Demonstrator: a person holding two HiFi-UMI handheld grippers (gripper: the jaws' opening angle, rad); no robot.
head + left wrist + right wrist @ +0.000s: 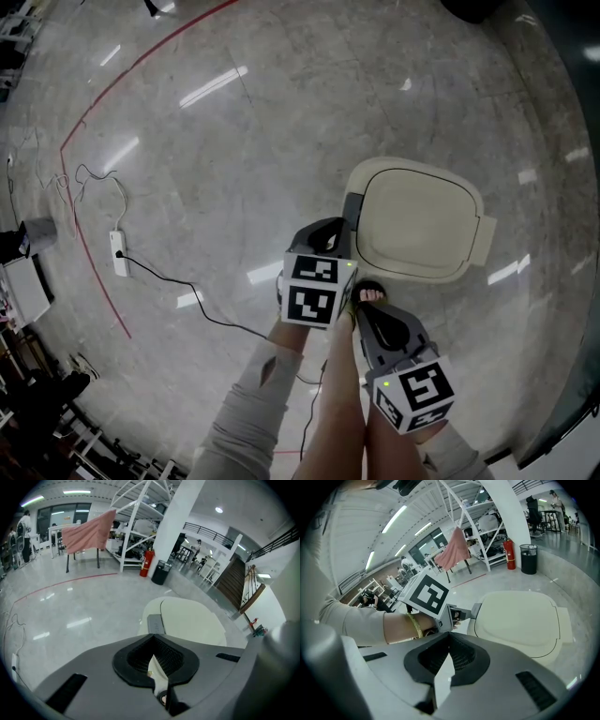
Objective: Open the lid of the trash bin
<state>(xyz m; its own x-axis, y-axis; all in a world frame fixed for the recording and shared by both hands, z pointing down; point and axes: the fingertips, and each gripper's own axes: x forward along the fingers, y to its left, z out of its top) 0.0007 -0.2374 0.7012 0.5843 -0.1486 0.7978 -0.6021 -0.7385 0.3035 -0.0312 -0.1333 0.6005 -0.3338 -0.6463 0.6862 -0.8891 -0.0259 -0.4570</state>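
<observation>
Hovering near the closed trash bin lid (422, 225), left gripper (328, 232) and right gripper (371, 300), jaws together, empty.

power strip (119, 253) on floor | red floor line (64, 145) | fire extinguisher (145, 562) | pink cloth (89, 532)

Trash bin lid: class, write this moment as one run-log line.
lid: closed | left tool: shut, empty, near grey latch | right tool: shut, empty, behind left tool | phase: approach, lid not yet opened
</observation>
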